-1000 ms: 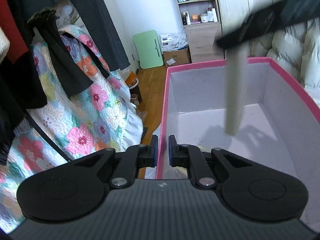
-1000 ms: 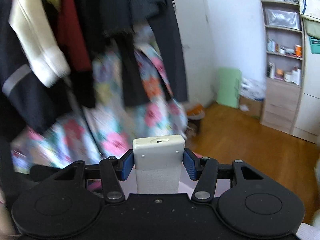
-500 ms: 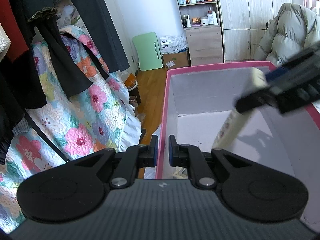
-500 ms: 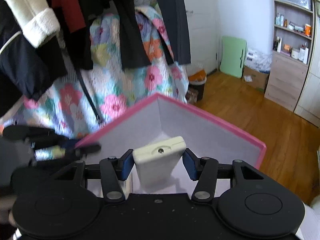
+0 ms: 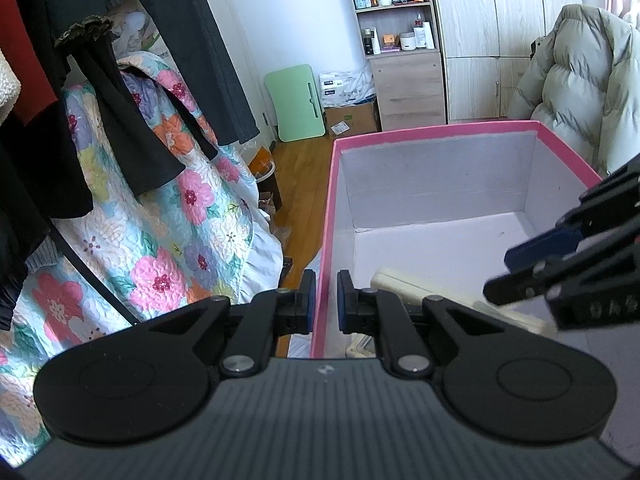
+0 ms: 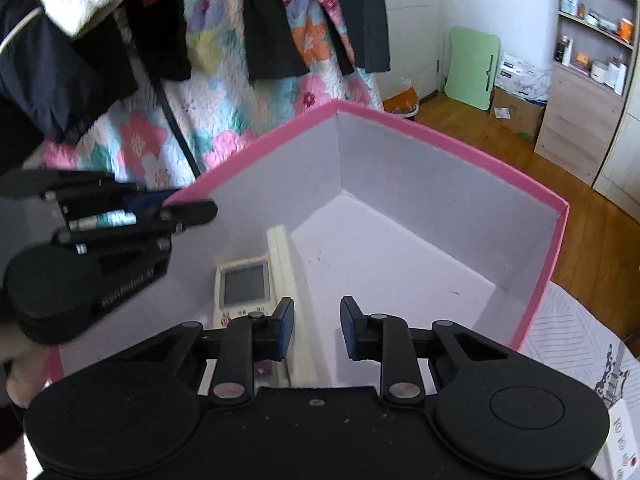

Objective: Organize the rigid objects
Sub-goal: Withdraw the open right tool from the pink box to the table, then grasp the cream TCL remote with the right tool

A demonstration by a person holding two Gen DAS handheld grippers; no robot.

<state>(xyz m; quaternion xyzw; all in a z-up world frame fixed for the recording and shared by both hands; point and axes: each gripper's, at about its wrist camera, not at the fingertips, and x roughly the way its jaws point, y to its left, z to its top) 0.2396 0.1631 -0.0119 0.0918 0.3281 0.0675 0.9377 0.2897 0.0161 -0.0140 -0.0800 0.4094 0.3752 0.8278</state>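
A pink box (image 5: 436,130) with a white inside stands before me; it also shows in the right wrist view (image 6: 448,140). My left gripper (image 5: 323,300) is shut on the box's left wall. My right gripper (image 6: 316,326) is open and empty above the box floor; it shows at the right of the left wrist view (image 5: 536,264). A cream remote (image 6: 286,268) lies on its edge on the box floor, beside a second remote with a screen (image 6: 244,288). The cream remote also shows in the left wrist view (image 5: 404,286).
A floral quilt (image 5: 168,220) and dark hanging clothes (image 5: 120,80) are to the left. A puffy coat (image 5: 576,88) is behind the box on the right. Shelves (image 5: 396,16) and a green board (image 5: 298,102) stand on the wooden floor beyond.
My right gripper lowered the cream remote into the box and opened, leaving it on the box floor. My left gripper kept its hold on the box wall.
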